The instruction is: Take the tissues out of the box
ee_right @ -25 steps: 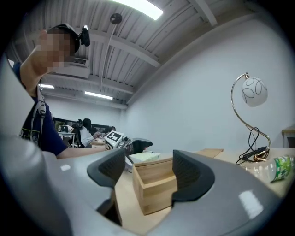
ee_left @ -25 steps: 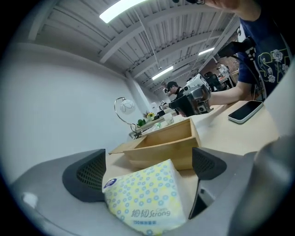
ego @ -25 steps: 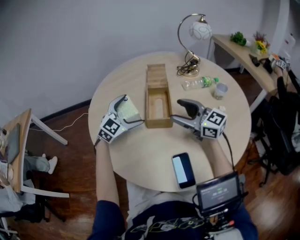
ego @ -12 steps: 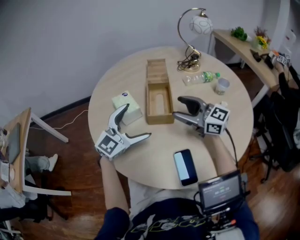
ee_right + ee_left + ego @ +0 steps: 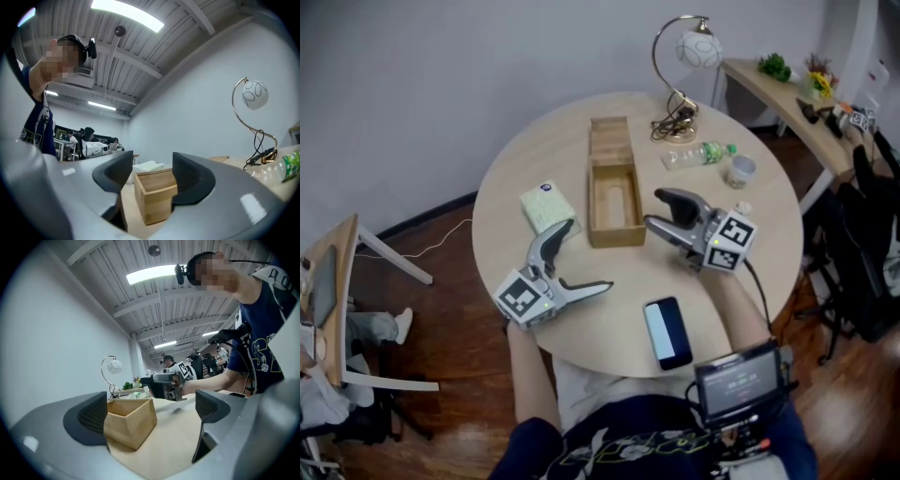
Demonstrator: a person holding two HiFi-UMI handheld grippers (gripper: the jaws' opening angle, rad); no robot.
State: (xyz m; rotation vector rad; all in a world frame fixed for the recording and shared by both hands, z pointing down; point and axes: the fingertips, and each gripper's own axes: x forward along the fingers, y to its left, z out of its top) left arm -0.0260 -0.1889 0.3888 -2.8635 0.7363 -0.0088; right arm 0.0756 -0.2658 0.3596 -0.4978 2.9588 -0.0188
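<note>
1. Head view: the tissue pack [image 5: 547,204] lies flat on the round table [image 5: 581,323], out of the wooden box [image 5: 616,240] and just left of it.
2. The left gripper [image 5: 589,255] sits on the near side of the pack, its 2 jaws spread wide with nothing between them.
3. The right gripper [image 5: 653,209] is just right of the box. Its jaws have just been closing but are partly apart, pinching nothing, with the box corner right ahead of the tips.
4. A phone [image 5: 667,335] lies by the near edge, and a lamp [image 5: 689,66] stands at the far side.
</note>
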